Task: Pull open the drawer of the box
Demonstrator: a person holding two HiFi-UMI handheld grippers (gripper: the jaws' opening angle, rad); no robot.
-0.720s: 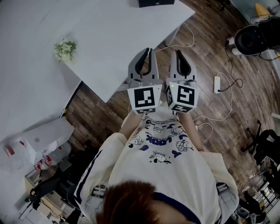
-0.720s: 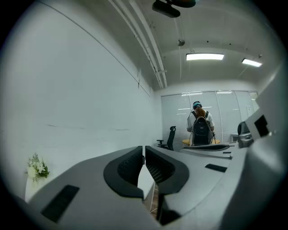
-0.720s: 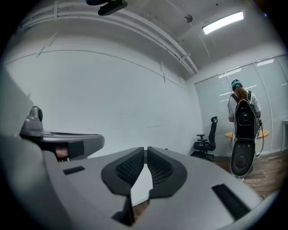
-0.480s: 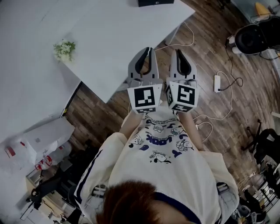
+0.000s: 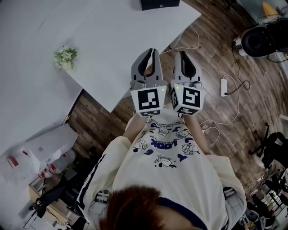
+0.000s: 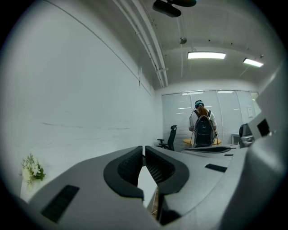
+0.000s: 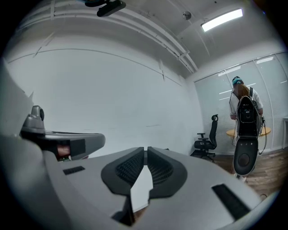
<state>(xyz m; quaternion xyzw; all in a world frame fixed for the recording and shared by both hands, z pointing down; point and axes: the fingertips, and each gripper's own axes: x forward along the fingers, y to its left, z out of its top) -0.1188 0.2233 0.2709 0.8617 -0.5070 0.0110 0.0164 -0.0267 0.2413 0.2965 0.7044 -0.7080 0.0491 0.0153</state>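
A dark box-like thing [image 5: 159, 3] sits at the far edge of the white table [image 5: 103, 40], cut off by the frame; no drawer can be made out. My left gripper [image 5: 153, 51] and right gripper [image 5: 182, 54] are held side by side in front of the chest, pointing away over the table's near corner and the wooden floor. Both are shut with nothing between their jaws, far from the box. The left gripper [image 6: 144, 150] faces a white wall in its own view. The right gripper [image 7: 146, 150] faces the same way.
A small flower plant [image 5: 65, 57] stands on the table's left part. A power strip [image 5: 223, 86] and cables lie on the floor, near a round black device [image 5: 257, 41]. White bags [image 5: 40, 150] lie at left. A person with a backpack [image 6: 203, 130] stands far off beside an office chair [image 7: 207, 137].
The plant and bags sit slightly lower in the head view and a little more of the dark box shows. Both grippers stay shut in the same place.
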